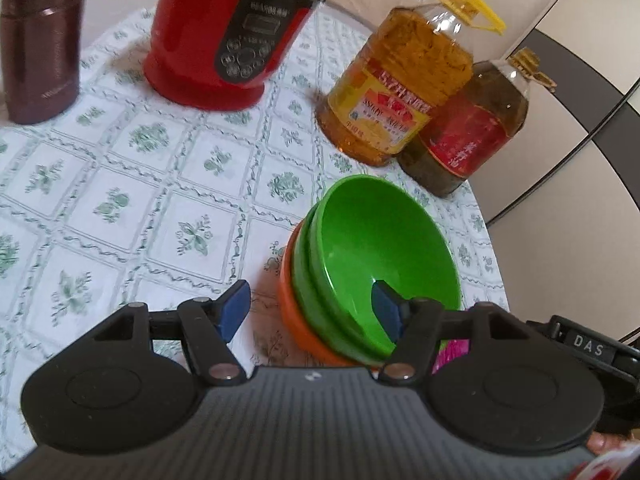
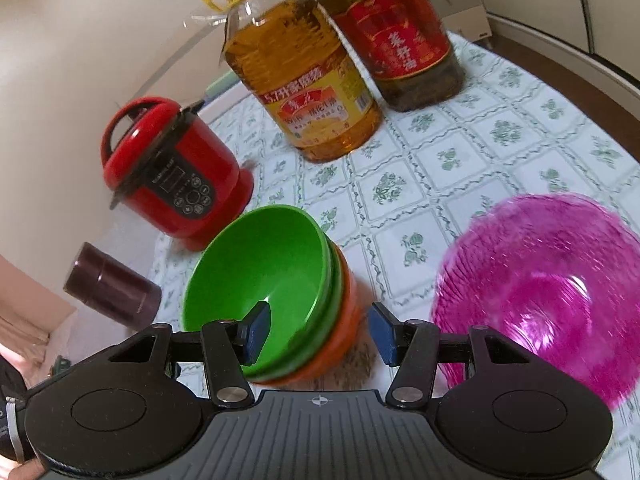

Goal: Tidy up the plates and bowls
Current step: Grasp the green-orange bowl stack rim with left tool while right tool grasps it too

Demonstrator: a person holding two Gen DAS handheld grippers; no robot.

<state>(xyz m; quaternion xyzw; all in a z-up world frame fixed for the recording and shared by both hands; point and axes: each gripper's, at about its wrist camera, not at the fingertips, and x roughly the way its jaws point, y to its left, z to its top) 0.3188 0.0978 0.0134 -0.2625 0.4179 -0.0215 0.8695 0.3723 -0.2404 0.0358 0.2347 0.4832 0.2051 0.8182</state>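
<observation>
A stack of bowls sits on the patterned tablecloth: a green bowl on top, a second green one and an orange bowl under it. The stack also shows in the right wrist view, with the orange bowl at the bottom. My left gripper is open, its jaws straddling the stack's near rim, the right pad inside the top bowl. My right gripper is open, likewise straddling the rim, the left pad inside the bowl. A pink translucent bowl stands to the right.
A red electric cooker and a dark maroon flask stand at the back left. Two large oil bottles stand behind the stack. The table's rounded edge runs close on the right.
</observation>
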